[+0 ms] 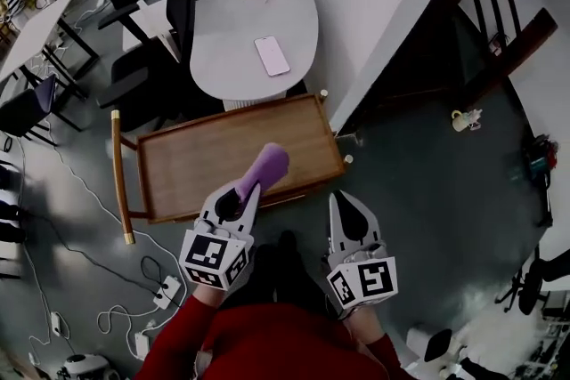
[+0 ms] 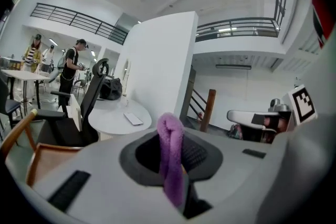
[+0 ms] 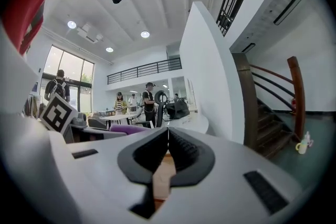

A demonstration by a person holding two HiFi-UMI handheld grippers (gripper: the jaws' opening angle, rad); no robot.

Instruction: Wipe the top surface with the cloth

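Two tongs point forward at the wooden top (image 1: 200, 163), left tongs (image 1: 251, 190) clamping the purple cloth (image 1: 268, 165), right tongs (image 1: 343, 199) closed empty.

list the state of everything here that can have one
cloth: bunched, pinched in the left claw, sticking out over the wooden top; whether it touches can't be told
left claw: shut on the cloth
right claw: shut, tips together, nothing between them
wooden top: bare
phone: lying flat on the round table
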